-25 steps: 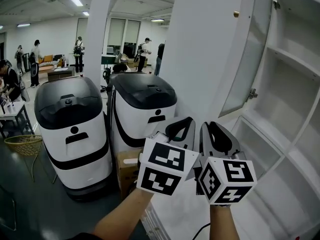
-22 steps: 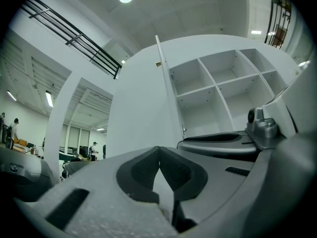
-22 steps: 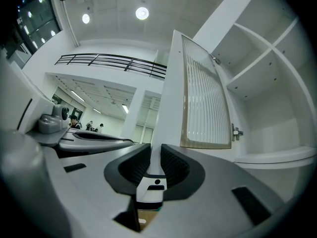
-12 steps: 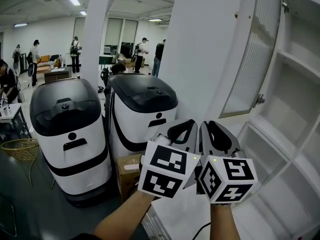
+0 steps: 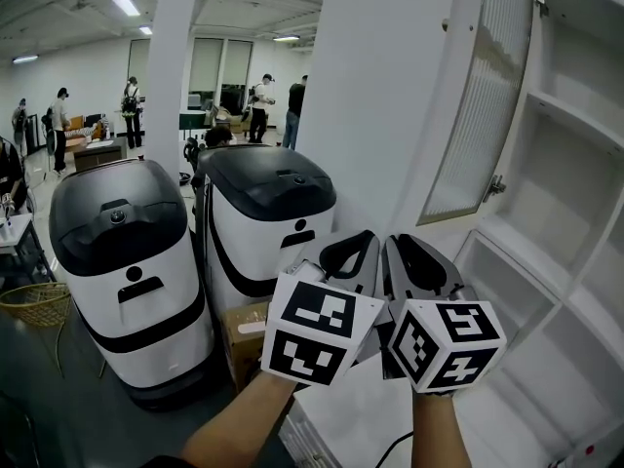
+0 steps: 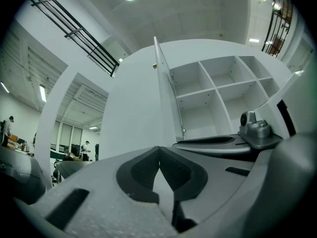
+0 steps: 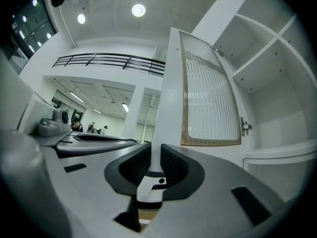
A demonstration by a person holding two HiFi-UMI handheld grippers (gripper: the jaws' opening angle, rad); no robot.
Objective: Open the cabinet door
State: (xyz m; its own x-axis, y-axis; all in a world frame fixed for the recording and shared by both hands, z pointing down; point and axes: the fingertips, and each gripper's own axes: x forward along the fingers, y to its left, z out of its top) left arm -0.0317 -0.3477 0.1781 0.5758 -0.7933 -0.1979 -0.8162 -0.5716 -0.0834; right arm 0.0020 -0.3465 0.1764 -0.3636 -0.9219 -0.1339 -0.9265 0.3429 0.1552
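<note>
cabinet door open, both grippers off it

the cabinet door stands swung wide open at upper centre of the head view, its white outer face to the left and its ribbed glass panel turned toward the cabinet. a small knob sits near the door's top edge and a hinge shows at the panel's lower right. the bare white shelves are in plain sight to the right of the door. compared with a second ago the door is just as open, but more of the ribbed panel faces the camera now and the whole scene sits a bit further left in the picture.

below the door, the left gripper and right gripper hang side by side, almost touching, both pointing slightly up and both clear of the door. same pairing and spot as in the earlier frames. left gripper: jaws clenched, tips meeting, nothing in them. right gripper: jaws a narrow gap apart, just been closing a little, nothing between them; only the room shows through the gap. the marker cube on the left one and the marker cube on the right one face the camera.

further out on the left: two white machines with black tops, a cardboard box at the foot of the nearer one, a wicker basket at the left edge, lower in the picture than before. a white pillar rises behind the machines, with people standing far back in the room.
</note>
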